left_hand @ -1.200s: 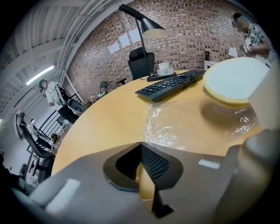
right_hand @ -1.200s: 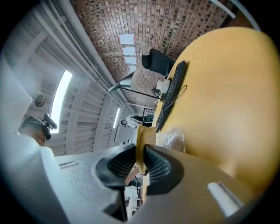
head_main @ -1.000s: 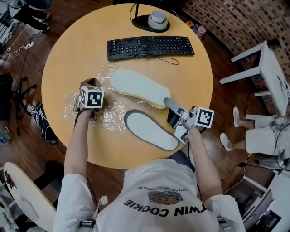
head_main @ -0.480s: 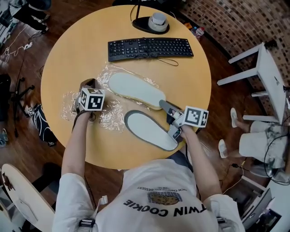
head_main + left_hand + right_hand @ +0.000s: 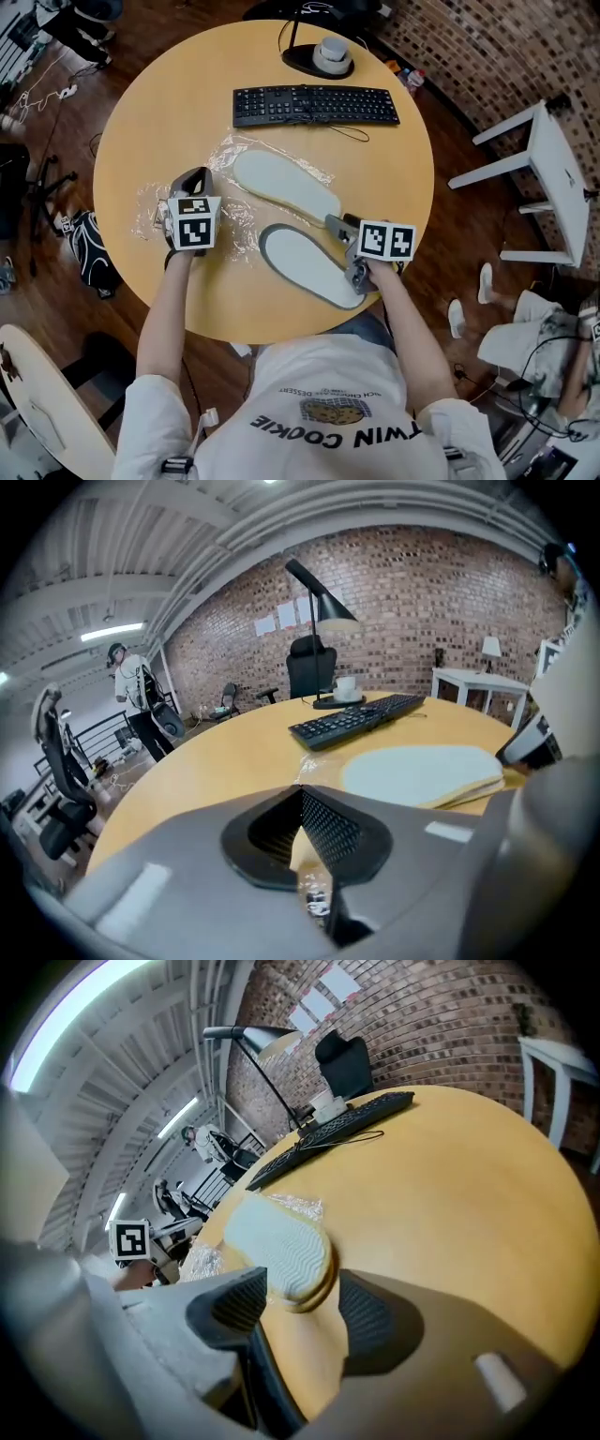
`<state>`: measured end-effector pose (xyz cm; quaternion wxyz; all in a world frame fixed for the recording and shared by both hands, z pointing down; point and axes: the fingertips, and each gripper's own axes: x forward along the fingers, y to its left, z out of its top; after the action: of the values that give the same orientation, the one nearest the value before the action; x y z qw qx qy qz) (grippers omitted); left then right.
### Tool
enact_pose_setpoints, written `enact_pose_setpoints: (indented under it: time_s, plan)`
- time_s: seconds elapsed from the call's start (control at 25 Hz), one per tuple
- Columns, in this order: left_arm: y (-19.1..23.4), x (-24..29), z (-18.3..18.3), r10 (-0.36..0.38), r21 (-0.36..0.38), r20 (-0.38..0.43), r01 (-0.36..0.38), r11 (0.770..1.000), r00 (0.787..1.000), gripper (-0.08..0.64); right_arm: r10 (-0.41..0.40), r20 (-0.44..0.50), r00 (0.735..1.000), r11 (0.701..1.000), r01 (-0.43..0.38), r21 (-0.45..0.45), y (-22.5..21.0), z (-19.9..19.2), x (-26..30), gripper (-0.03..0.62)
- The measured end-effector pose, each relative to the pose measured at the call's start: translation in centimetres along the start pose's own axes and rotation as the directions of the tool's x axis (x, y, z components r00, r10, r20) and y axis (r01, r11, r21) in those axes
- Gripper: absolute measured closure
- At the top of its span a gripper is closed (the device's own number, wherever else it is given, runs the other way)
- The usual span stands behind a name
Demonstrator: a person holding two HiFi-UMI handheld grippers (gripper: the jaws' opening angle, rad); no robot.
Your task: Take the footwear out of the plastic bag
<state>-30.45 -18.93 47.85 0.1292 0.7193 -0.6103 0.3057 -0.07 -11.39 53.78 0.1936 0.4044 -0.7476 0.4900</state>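
While the round table (image 5: 141, 122) is being read from the head view as a clock face with the person at 6 o'clock, the left gripper (image 5: 194, 176) (image 5: 302, 803) is being held at about 8 o'clock. Its jaws are being kept together on a crinkled fold of the clear plastic bag (image 5: 234, 230) (image 5: 314, 902). The rest of the bag is being left spread on the tabletop from 8 o'clock toward the centre. Both pieces of footwear are being shown sole up. The cream-edged shoe (image 5: 286, 183) (image 5: 422, 771) (image 5: 277, 1241) is being seen near the centre, running from 10 o'clock toward 4 o'clock, with its 10 o'clock end being bordered by crumpled plastic (image 5: 291, 1206) and its sole showing bare. The grey-edged shoe (image 5: 309, 265) is being seen between 5 and 6 o'clock on bare wood, with only its 9 o'clock end touching the plastic. The right gripper (image 5: 345, 248) (image 5: 300, 1288) is being held at about 4 o'clock. Its jaws have just been opening and are being held wide. The 4 o'clock end of the cream-edged shoe is being framed between them, and no pad is being pressed on it. A keyboard (image 5: 314, 105) (image 5: 356, 722) (image 5: 328, 1133) is being seen at 12 to 1 o'clock, with a lamp base (image 5: 319, 58) beyond it at the rim.
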Motion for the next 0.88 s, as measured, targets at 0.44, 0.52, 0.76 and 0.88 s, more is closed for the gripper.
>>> enact_pose_setpoints:
  time_s: [0.44, 0.52, 0.76, 0.88]
  plan:
    - [-8.9, -9.7, 0.7, -0.051, -0.275, 0.128, 0.085, 0.958, 0.990, 0.555, 0.131, 0.037, 0.991, 0.962, -0.118, -0.245, 0.4, -1.1, -6.1, 0.366]
    - [-11.6, -11.2, 0.5, -0.038, -0.281, 0.133, 0.074, 0.957, 0.990, 0.555, 0.174, 0.065, 0.983, 0.952, -0.150, -0.266, -0.1, -1.8, -8.3, 0.372]
    - [-22.5, -16.1, -0.3, 0.017, -0.281, 0.144, 0.025, 0.960, 0.989, 0.555, 0.276, 0.086, 0.957, 0.900, -0.226, -0.373, -3.9, -5.2, -15.7, 0.446]
    - [-29.2, -19.2, -1.0, 0.032, -0.282, 0.138, 0.008, 0.959, 0.990, 0.555, 0.317, 0.072, 0.946, 0.868, -0.259, -0.424, -6.2, -7.9, -19.6, 0.471]
